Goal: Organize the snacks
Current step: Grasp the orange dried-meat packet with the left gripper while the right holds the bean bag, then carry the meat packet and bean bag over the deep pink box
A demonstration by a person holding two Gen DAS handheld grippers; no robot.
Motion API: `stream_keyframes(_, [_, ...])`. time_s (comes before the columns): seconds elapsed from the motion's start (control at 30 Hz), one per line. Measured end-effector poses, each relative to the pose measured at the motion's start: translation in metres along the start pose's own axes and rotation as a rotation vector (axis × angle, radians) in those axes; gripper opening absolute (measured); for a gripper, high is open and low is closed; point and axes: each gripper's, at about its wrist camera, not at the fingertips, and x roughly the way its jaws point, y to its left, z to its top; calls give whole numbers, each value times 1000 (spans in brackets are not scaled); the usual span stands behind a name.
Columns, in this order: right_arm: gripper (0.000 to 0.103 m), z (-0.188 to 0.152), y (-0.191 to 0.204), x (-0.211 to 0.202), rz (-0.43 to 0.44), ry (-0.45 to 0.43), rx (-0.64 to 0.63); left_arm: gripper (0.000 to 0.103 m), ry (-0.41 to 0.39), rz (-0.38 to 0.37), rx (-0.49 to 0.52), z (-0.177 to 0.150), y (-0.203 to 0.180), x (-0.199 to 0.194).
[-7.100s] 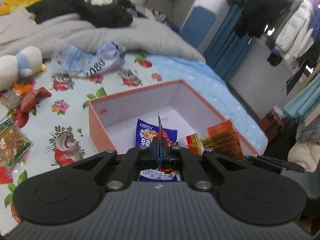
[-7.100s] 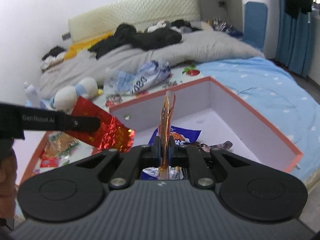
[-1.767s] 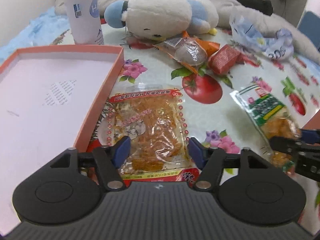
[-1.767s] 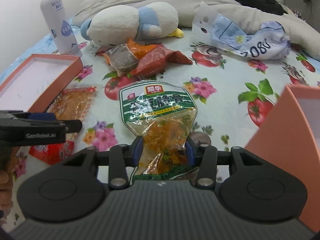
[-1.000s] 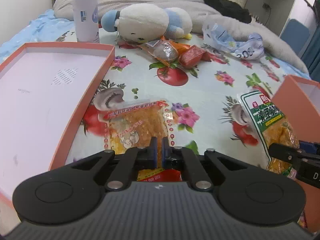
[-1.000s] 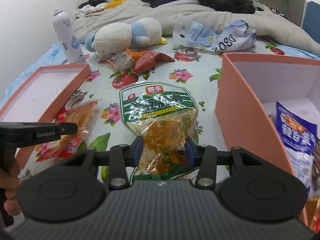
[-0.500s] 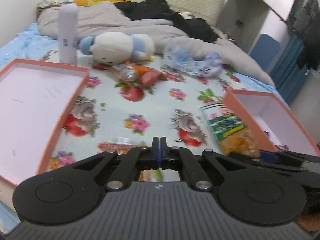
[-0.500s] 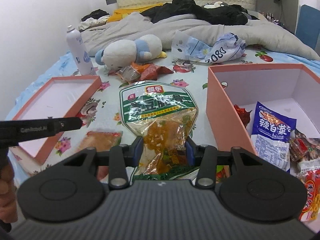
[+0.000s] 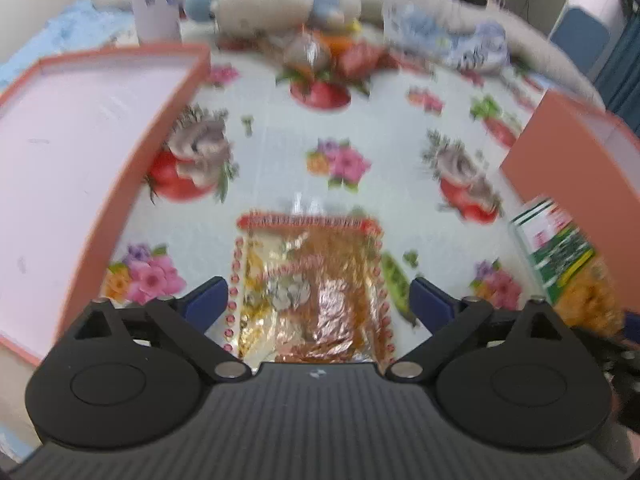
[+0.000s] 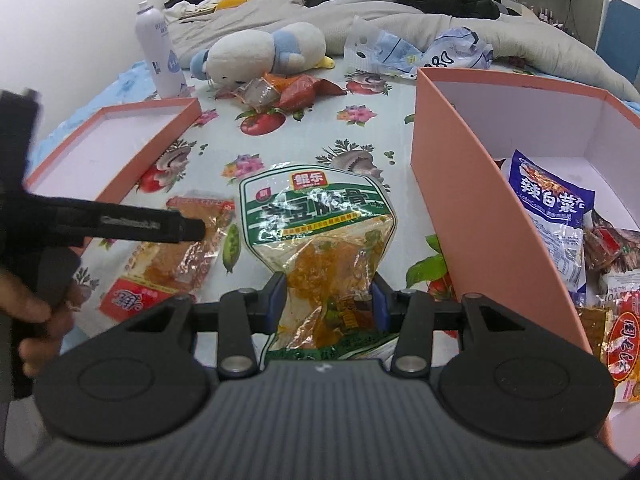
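Observation:
My left gripper (image 9: 318, 300) points down at the flowered bedsheet, and its jaws are opening. An orange snack packet (image 9: 312, 280) lies flat on the sheet between the wide-spread fingers, and no pad presses on it. In the right wrist view the same packet (image 10: 176, 256) lies under the left gripper's black finger (image 10: 132, 222). My right gripper (image 10: 328, 304) is shut on the lower end of a green-labelled snack packet (image 10: 320, 220), held just left of the pink box (image 10: 460, 184). Inside the box lie a blue packet (image 10: 552, 208) and several red ones.
The pink box lid (image 9: 80, 160) lies open side up on the left. Behind it are a white spray bottle (image 10: 158, 52), a plush toy (image 10: 260, 52), a small heap of snacks (image 10: 288, 88) and a crumpled plastic bag (image 10: 420, 52). A person's hand (image 10: 32, 300) holds the left gripper.
The left gripper was shut on the orange packet and lifting it; now its jaws stand wide and the packet lies on the sheet. The right gripper keeps its hold and has shifted slightly.

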Motion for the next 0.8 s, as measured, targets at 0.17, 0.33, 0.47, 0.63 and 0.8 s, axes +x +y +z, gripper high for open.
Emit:
stream_keyframes(0.17, [46, -2, -1, -4, -8, -10, -2, 103, 12, 42, 74, -5, -8, 15])
stream_keyframes(0.33, [46, -5, 0, -5, -13, -7, -7, 101, 12, 71, 102, -9, -12, 18])
stream_keyframes(0.47, [46, -4, 2, -6, -12, -13, -7, 80, 11, 91, 141, -12, -21, 13])
stream_keyframes(0.63, [46, -3, 1, -11, -7, -28, -3, 43, -17, 83, 160, -15, -31, 5])
stream_keyframes(0.8, [46, -1, -1, -23, -3, -55, 2, 28, -28, 43, 114, -15, -30, -6])
